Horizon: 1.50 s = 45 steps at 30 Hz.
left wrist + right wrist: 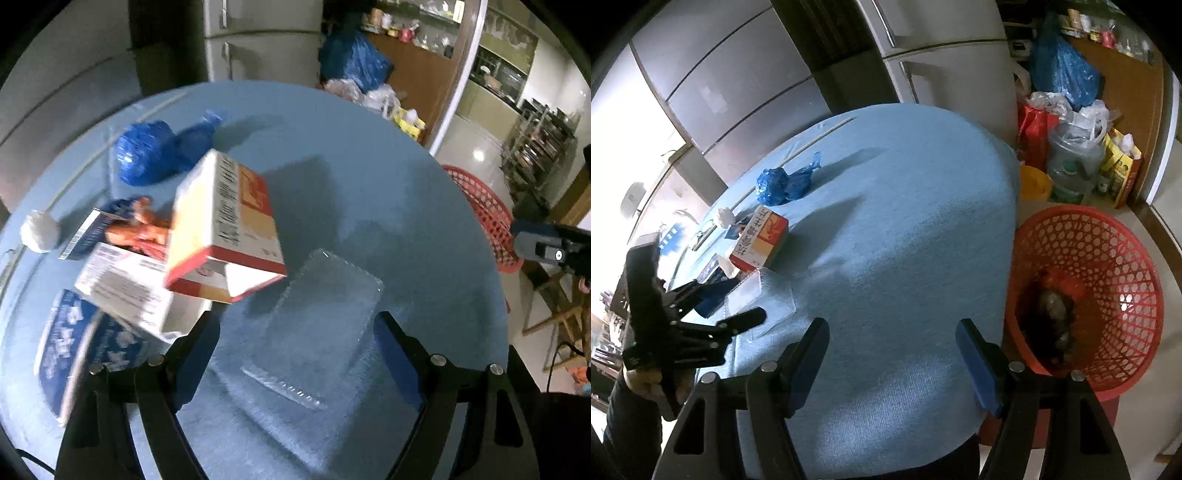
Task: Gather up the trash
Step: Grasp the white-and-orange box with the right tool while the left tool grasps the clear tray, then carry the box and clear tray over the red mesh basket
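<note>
A clear plastic tray point(317, 325) lies on the blue-clothed table point(388, 206), between the open fingers of my left gripper point(295, 332). A red and yellow carton point(225, 225) stands tilted just left of it, leaning on a white box point(129, 288). A crumpled blue bag point(159, 151) lies farther back. My right gripper point(892, 354) is open and empty over the table's near edge. The red mesh basket point(1108, 266) stands to its right on the floor, with trash in its bottom. The left gripper point(731, 306) shows around the clear tray point(757, 299) in the right wrist view.
A white paper ball point(38, 230), a blue snack wrapper point(110, 221) and a blue printed pack point(74, 350) lie at the table's left. A fridge point(942, 48) stands behind the table. Bags, a jar and bottles point(1071, 147) crowd the floor beyond the basket.
</note>
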Each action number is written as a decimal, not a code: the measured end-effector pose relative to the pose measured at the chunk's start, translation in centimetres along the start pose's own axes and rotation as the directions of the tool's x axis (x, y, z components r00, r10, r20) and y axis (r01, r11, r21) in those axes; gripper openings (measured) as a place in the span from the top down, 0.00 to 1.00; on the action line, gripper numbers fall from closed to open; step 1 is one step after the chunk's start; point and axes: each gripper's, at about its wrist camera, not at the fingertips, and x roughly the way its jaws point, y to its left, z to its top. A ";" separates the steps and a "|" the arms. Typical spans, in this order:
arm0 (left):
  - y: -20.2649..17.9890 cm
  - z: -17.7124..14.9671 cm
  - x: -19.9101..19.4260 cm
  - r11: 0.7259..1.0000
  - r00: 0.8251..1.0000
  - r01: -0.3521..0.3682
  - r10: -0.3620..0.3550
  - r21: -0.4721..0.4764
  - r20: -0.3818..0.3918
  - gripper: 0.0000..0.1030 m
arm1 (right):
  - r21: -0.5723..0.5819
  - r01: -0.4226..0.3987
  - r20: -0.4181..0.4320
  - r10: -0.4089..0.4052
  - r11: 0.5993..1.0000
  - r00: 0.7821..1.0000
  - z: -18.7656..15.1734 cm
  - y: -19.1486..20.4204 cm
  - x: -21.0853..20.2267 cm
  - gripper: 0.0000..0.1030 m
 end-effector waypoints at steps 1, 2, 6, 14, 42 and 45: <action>-0.2 -0.1 0.4 1.000 1.000 -0.004 0.004 0.003 -0.008 0.39 | -0.002 0.002 -0.002 -0.002 1.000 1.000 0.0 0.1 0.1 0.28; -0.3 -0.2 0.5 1.000 1.000 -0.008 0.009 0.012 -0.015 0.45 | -0.006 0.003 -0.004 -0.003 1.000 1.000 0.1 0.3 0.2 0.28; -0.6 -1.2 -0.6 0.998 0.999 -0.040 0.042 -0.044 0.032 0.52 | -0.022 0.004 -0.018 -0.004 1.000 1.000 0.3 0.8 0.8 0.28; 0.4 -5.5 -5.2 0.967 0.980 -0.143 0.169 -0.211 0.108 0.52 | -0.057 -0.104 -0.075 0.099 0.993 0.992 1.9 5.4 4.0 0.28; 4.2 -9.2 -7.3 0.880 0.959 -0.174 0.254 -0.443 0.128 0.51 | -0.091 -0.033 -0.124 0.022 0.995 0.992 6.0 16.2 15.1 0.31; 4.1 -9.4 -7.3 0.877 0.959 -0.178 0.256 -0.446 0.121 0.51 | -0.098 -0.048 -0.112 0.037 0.994 0.993 5.9 15.3 14.7 0.42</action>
